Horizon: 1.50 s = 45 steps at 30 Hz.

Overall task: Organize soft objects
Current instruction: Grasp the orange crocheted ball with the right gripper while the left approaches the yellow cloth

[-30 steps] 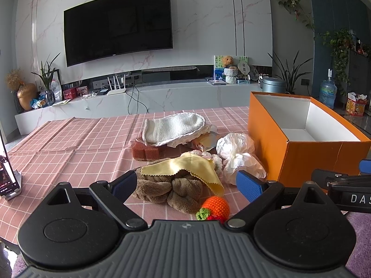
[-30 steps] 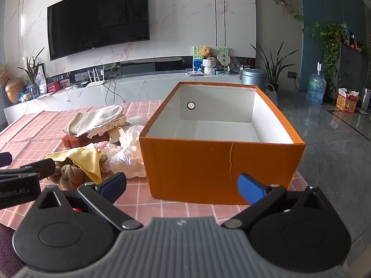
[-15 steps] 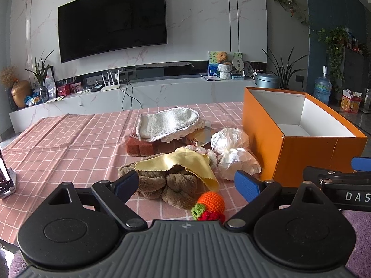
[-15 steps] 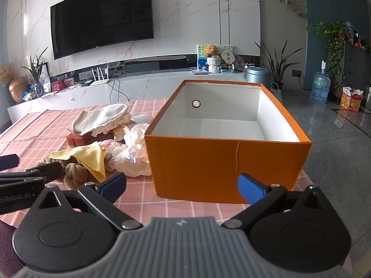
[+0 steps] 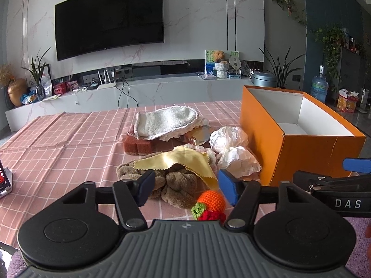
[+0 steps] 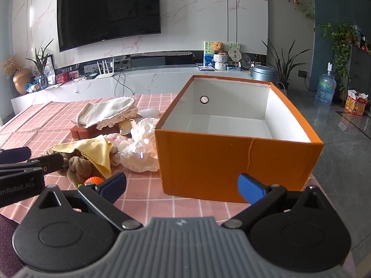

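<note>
A pile of soft things lies on the pink checked tablecloth (image 5: 69,143): a brown towel (image 5: 178,185) under a yellow cloth (image 5: 176,162), an orange crochet fruit (image 5: 212,200), a crumpled white plastic bag (image 5: 231,153), a white mitt (image 5: 167,121) and a red-brown sponge (image 5: 139,146). My left gripper (image 5: 187,186) hovers at the pile's near edge with its jaws closing. The towel and crochet fruit lie between and just beyond its pads, which do not press on them. My right gripper (image 6: 183,185) stands open before the empty orange box (image 6: 208,162), holding nothing.
The orange box (image 5: 262,139) stands right of the pile, its top open. A phone (image 5: 3,180) lies at the table's left edge. The table's right edge drops to a grey tiled floor (image 6: 347,139). A low TV bench (image 5: 162,90) runs along the far wall.
The left gripper's jaws have drawn closer together around the near edge of the pile. The right gripper stays open in front of the box with only a slight shift.
</note>
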### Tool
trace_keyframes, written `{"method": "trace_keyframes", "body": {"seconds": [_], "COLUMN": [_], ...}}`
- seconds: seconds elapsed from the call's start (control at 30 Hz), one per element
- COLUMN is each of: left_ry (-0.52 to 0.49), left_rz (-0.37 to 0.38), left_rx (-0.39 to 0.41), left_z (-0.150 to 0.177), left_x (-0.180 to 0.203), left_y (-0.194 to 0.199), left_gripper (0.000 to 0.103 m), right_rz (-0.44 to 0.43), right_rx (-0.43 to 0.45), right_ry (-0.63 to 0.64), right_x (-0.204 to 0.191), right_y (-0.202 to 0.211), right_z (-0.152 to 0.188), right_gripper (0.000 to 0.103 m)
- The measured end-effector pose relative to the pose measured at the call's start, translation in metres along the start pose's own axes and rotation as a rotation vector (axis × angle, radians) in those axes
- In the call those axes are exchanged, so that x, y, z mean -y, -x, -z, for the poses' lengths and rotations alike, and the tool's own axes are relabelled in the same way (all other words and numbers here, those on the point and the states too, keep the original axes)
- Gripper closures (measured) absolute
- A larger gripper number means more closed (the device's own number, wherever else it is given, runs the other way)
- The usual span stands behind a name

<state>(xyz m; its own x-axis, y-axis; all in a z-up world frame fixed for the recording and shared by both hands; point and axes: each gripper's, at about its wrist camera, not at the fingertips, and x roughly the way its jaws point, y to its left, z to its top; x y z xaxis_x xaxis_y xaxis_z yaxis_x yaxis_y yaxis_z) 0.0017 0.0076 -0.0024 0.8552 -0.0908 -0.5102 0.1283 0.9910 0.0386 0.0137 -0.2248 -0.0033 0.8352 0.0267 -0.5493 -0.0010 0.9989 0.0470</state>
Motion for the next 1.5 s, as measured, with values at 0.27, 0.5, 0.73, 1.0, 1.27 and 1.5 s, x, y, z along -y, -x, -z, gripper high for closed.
{"method": "trace_keyframes", "body": {"seconds": [0.27,0.5,0.73,1.0,1.27,1.5], "left_ry": [0.018,0.045,0.077,0.102,0.122,0.11], "left_rz": [-0.003,-0.016,-0.045,-0.053,-0.049,-0.067], "left_rx": [-0.047,-0.074,-0.079,-0.12,-0.142,-0.129], "left_z": [0.002,0.003,0.001,0.003,0.006,0.005], "left_x": [-0.01,-0.025,-0.039,-0.051,-0.056,-0.054], "left_y": [-0.007,-0.016,-0.027,-0.047,-0.061,-0.074], "left_gripper": [0.045,0.046,0.016,0.009,0.009,0.007], "right_rz": [-0.064,-0.154,-0.252,-0.325,-0.35,-0.315], "right_rx": [0.023,0.0,-0.049,-0.15,-0.209,-0.197], "right_ry": [0.036,0.116,0.147,0.165,0.199,0.218], "right_x": [-0.01,-0.033,-0.051,-0.074,-0.09,-0.087], "right_y": [0.001,-0.012,-0.033,-0.06,-0.082,-0.085], "right_z": [0.001,0.001,0.0,0.002,0.005,0.003], "right_gripper": [0.005,0.018,0.032,0.038,0.053,0.058]}}
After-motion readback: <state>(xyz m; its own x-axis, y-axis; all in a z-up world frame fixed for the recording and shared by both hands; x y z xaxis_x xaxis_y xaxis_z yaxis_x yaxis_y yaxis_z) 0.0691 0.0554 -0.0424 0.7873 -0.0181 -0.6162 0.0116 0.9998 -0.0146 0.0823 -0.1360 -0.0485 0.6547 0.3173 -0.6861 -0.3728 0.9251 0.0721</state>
